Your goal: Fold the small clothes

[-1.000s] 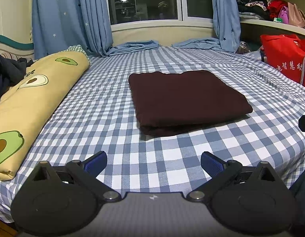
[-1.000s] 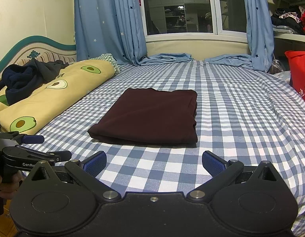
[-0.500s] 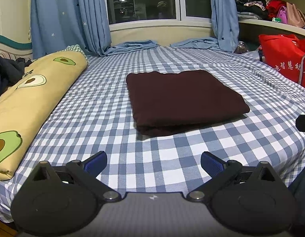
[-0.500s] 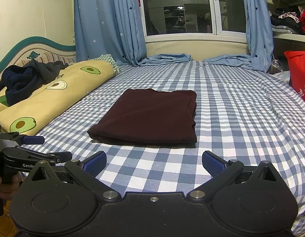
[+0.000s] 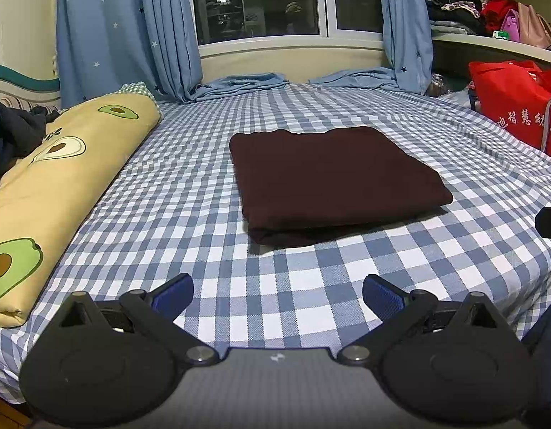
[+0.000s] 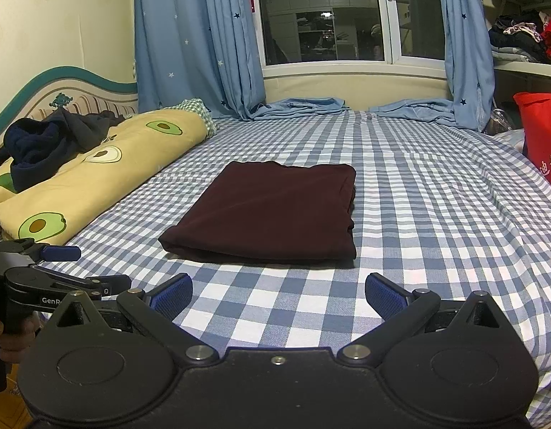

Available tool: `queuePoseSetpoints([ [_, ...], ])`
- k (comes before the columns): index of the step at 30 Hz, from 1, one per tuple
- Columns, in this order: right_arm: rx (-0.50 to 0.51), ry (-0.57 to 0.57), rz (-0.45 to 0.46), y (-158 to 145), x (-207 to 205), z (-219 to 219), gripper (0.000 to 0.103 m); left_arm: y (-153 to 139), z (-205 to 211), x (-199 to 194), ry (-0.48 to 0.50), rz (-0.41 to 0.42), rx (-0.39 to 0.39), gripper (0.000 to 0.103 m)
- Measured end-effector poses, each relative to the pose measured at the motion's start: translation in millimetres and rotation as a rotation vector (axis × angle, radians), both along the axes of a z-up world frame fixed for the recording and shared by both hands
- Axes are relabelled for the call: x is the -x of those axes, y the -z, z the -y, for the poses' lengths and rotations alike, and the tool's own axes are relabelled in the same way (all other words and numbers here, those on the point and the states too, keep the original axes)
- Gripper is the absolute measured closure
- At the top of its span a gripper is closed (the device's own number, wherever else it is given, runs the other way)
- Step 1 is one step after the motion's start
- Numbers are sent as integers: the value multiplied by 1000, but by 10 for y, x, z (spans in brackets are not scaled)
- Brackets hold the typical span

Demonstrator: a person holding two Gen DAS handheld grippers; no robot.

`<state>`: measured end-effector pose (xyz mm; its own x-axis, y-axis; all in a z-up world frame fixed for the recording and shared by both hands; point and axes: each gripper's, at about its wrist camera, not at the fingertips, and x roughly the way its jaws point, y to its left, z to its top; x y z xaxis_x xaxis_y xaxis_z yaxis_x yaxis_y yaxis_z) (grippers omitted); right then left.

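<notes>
Maroon garment (image 5: 332, 175) sits folded into a neat flat rectangle near the middle of the bed (image 5: 189, 186), resting on the blue-and-white checked sheet, its layered edges showing along the near side. Left gripper (image 5: 277, 295) hangs low over the bed's near edge, jaws spread wide with nothing between them, blue pads (image 5: 173, 291) well short of the cloth. Right gripper (image 6: 278, 295) is in the same pose, jaws wide apart and empty, hovering over the near edge with the folded garment (image 6: 268, 211) just ahead of it. From the right wrist view, the left tool shows at the far left, a hand (image 6: 11, 336) wrapped around its handle. Along the bed's left edge lies a rolled yellow quilt with avocado print (image 6: 97, 175), and dark clothes (image 6: 43, 143) are heaped on its far end by the headboard. Red bag (image 5: 518, 103) stands off the bed's right edge. Blue star curtains (image 6: 197, 39) hang at the far edge, their hems pooling on the sheet below the window (image 6: 325, 14).
</notes>
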<state>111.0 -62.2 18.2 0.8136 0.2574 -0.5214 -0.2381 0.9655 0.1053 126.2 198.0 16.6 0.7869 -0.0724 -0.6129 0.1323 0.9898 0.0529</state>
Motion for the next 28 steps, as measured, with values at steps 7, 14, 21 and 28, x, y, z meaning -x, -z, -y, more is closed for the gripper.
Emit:
queuePoseSetpoints([
  [7, 1, 0, 0, 3, 1, 1, 0, 0, 29, 10, 8, 2, -11, 1],
  [14, 2, -1, 2, -14, 0, -8, 0, -28, 64, 2, 5, 4, -24, 1],
  [21, 2, 0, 3, -20, 2, -8, 0, -73, 35, 31, 32, -2, 53, 1],
  [28, 2, 4, 7, -30, -3, 15, 0, -123, 36, 80, 29, 48, 49, 1],
])
